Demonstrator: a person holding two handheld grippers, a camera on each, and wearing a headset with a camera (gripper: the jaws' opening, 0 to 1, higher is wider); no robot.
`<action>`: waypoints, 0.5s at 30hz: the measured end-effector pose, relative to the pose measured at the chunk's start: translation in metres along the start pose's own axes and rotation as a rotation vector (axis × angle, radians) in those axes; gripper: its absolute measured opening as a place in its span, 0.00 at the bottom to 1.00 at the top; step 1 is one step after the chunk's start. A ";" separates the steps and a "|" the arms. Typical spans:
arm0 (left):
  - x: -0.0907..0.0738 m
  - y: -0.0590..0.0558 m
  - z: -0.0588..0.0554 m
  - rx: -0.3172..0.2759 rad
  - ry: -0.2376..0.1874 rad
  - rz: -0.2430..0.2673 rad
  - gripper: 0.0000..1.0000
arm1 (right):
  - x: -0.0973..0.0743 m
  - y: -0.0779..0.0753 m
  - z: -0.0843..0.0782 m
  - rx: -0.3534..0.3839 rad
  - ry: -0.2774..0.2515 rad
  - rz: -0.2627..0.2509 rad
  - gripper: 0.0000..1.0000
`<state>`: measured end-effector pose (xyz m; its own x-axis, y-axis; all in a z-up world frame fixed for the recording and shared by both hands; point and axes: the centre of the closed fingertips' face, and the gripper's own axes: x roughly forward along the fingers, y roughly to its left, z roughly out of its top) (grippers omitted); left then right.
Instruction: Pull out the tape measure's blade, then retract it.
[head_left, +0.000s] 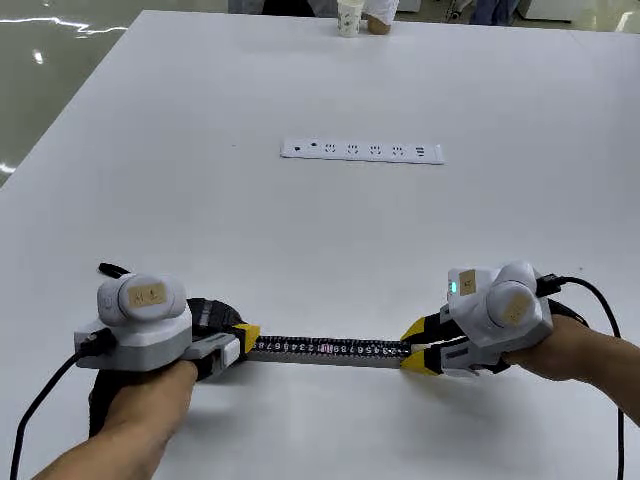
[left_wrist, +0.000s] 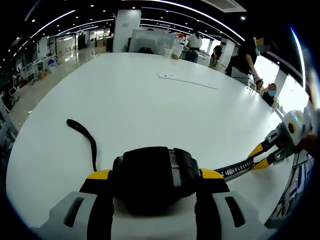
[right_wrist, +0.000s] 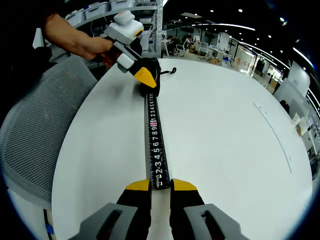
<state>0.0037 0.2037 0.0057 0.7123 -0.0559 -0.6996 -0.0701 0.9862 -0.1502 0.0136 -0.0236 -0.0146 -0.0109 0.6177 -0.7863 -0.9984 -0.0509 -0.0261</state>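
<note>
The left tool (left_wrist: 155, 176) is clamped on the rounded black case (left_wrist: 150, 162), one yellow-tipped jaw on each side. The right tool (right_wrist: 160, 186) pinches the end of the blade (right_wrist: 154, 132), a flat black strip with white numerals. The blade is drawn out straight, low over the smooth white tabletop (head_left: 300, 230) near its front edge. The left gripper view adds the case's thin black strap (left_wrist: 85, 137) lying loose. The head view adds a white power strip (head_left: 360, 150) well beyond.
</note>
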 end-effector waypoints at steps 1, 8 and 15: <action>0.000 0.000 0.000 -0.001 0.000 -0.001 0.61 | 0.000 0.000 0.001 -0.001 -0.002 0.000 0.10; 0.000 0.000 0.000 0.000 0.002 -0.003 0.61 | 0.005 0.002 0.008 -0.002 -0.009 0.004 0.10; 0.000 0.000 -0.001 0.000 0.004 -0.003 0.61 | 0.009 0.002 0.012 -0.003 -0.011 0.003 0.10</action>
<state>0.0030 0.2038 0.0054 0.7100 -0.0598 -0.7017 -0.0675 0.9860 -0.1523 0.0109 -0.0088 -0.0141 -0.0145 0.6263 -0.7795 -0.9982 -0.0547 -0.0254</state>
